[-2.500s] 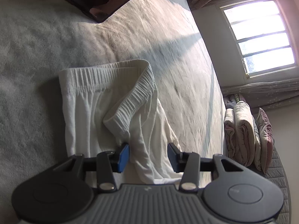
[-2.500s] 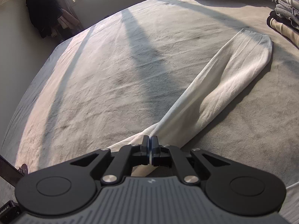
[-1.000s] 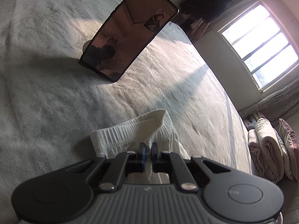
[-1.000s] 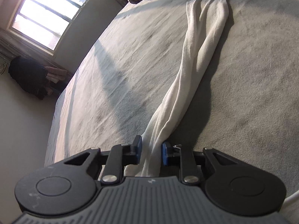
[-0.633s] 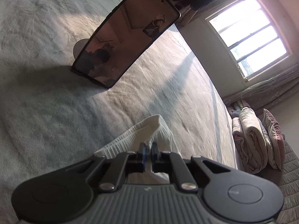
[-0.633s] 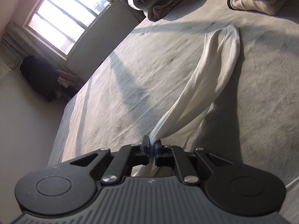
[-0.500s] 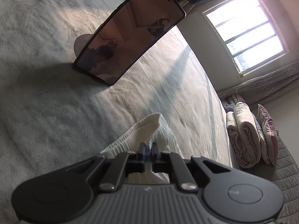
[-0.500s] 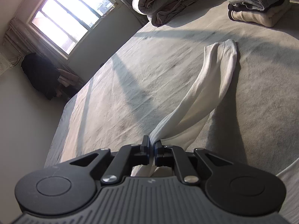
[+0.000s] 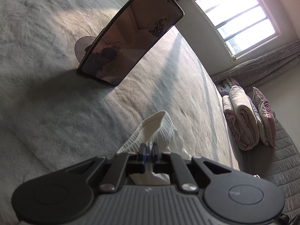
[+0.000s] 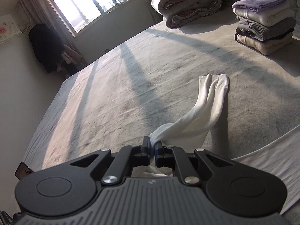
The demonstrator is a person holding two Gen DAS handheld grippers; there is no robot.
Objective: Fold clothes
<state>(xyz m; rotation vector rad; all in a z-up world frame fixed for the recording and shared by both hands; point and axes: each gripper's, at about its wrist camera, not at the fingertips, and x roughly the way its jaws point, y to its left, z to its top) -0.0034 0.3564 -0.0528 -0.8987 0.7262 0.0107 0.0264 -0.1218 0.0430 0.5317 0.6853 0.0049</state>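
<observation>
Soft, light white trousers (image 10: 206, 110) trailing limp across the grey bed (image 10: 131, 86). Left gripper (image 9: 148, 148) pinched on the ribbed waistband (image 9: 150, 129), right gripper (image 10: 152, 146) clamped on bunched leg fabric. Best held by hems and waistband; likely to sag elsewhere.

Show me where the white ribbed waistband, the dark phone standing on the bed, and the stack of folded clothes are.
white ribbed waistband (image 9: 150, 129): left wrist view, on its ribbed edge.
dark phone (image 9: 131, 37): left wrist view, middle of screen.
stack of folded clothes (image 10: 262, 24): right wrist view, on a grey layer.
</observation>
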